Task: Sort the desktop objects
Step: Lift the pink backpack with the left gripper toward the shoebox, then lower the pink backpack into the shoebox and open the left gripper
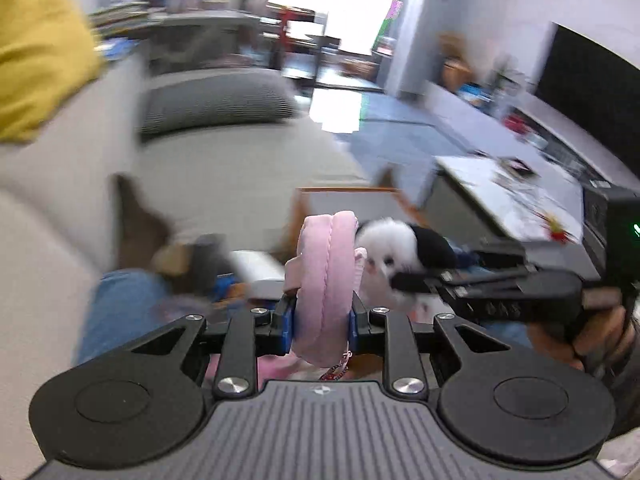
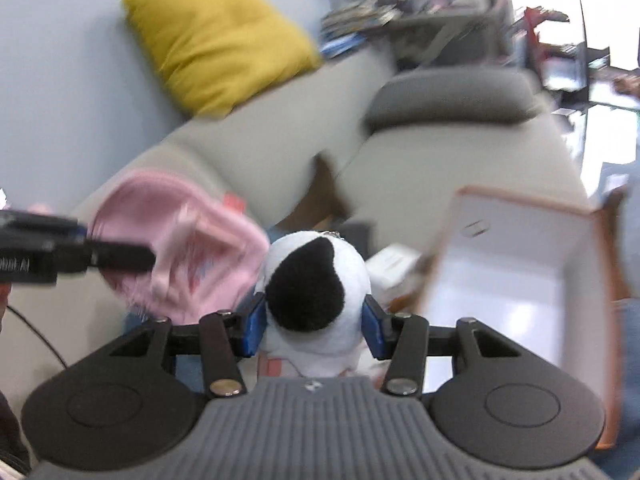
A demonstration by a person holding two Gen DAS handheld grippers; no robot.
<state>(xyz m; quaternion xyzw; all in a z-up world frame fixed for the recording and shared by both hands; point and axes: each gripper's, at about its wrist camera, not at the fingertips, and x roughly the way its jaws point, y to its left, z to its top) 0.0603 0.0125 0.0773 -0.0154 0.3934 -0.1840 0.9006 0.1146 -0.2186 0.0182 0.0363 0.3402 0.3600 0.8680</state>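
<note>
Sorting was mid-way: your left gripper (image 1: 322,312) clamped pink pouch (image 1: 328,280), right gripper (image 2: 314,322) clamped panda plush (image 2: 314,280); neither was in white box (image 2: 512,264) yet.

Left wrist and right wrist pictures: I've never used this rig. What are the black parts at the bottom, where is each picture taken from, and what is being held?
There is no robot arm. A person holds a two-finger gripper in each hand, and a fisheye camera on each looks forward along its fingers. The black and grey parts at the bottom of each picture are that gripper's own body.

In the left wrist view, the left gripper is shut on a pink pouch. The right gripper comes in from the right, carrying a black-and-white plush toy.

In the right wrist view, the right gripper's blue pads squeeze that plush toy. An open white box sits just right of it. Behind are a grey sofa and a yellow cushion. The background is blurred.
</note>
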